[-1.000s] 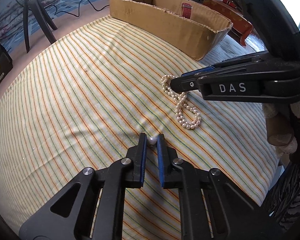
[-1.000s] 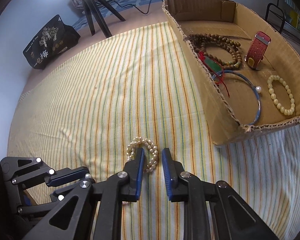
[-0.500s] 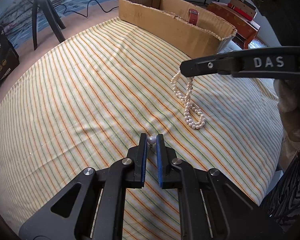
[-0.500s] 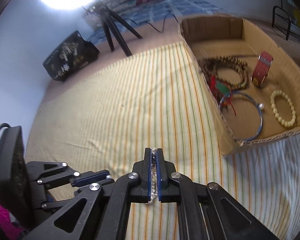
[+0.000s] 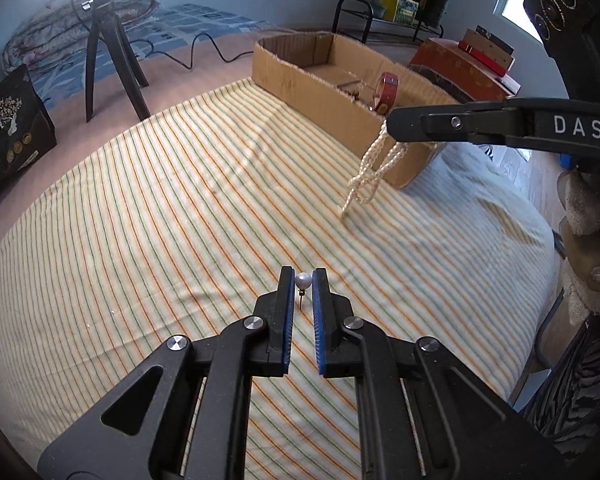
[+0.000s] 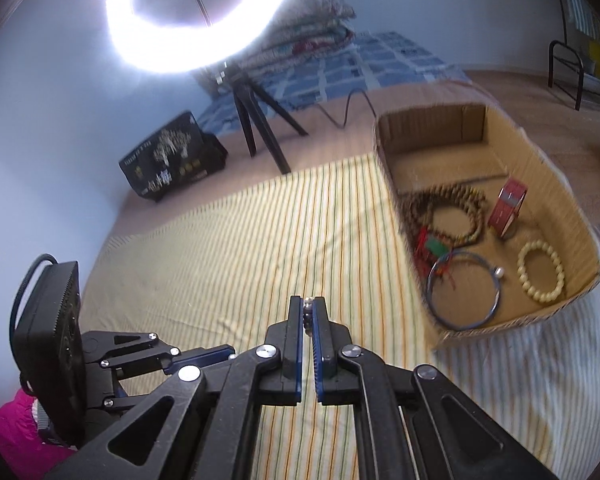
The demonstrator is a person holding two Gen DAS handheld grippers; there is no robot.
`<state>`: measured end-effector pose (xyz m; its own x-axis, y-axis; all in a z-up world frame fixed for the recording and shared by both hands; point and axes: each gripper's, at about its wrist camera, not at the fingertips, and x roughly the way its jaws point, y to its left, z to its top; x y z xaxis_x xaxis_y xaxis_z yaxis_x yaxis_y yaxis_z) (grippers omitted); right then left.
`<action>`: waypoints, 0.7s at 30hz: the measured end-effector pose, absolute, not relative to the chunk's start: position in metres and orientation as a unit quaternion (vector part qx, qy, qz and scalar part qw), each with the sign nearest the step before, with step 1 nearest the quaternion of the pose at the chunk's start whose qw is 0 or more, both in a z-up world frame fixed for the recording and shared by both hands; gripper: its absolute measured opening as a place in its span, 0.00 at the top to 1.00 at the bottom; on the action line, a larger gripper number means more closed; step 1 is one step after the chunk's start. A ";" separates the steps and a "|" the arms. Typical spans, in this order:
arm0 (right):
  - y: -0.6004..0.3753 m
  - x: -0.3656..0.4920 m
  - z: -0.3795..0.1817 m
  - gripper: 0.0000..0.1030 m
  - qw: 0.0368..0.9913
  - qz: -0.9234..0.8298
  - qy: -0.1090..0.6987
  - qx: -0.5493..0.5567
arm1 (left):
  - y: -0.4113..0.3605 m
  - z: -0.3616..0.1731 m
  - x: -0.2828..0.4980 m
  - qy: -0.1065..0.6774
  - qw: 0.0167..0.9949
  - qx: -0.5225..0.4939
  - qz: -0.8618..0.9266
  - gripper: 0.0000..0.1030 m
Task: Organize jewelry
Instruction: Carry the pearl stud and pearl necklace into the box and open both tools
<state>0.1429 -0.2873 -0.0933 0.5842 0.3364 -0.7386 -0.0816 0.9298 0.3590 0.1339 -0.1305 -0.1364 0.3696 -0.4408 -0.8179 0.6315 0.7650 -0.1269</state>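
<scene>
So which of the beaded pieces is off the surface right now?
The white pearl strand, dangling from the right gripper; the brown beads and cream bracelet lie in the cardboard box.

A cream cloth (image 5: 180, 208) striped orange and green, a brown cardboard box (image 6: 548, 184), a red watch strap (image 6: 508, 204), a blue hoop (image 6: 464, 292).

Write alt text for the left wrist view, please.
The left gripper pinches a pearl stud earring above a striped cloth, while the right gripper dangles a pearl necklace near a cardboard box.
</scene>
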 end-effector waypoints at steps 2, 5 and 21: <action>-0.291 0.142 -0.086 0.99 0.884 0.117 0.430 0.144 | -0.132 -0.130 0.135 0.451 0.824 0.099 -0.328 0.93; -0.299 0.142 -0.077 0.99 0.889 0.114 0.417 0.151 | -0.135 -0.119 0.137 0.440 0.829 0.091 -0.333 0.93; -0.341 0.146 -0.031 0.99 0.921 0.083 0.347 0.156 | -0.166 -0.070 0.148 0.391 0.847 0.052 -0.357 0.93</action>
<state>0.1460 -0.3412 -0.0305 0.7460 0.2616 -0.6124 -0.0448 0.9373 0.3458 0.1475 -0.1658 -0.0697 0.4394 -0.5644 -0.6988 0.6457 0.7393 -0.1911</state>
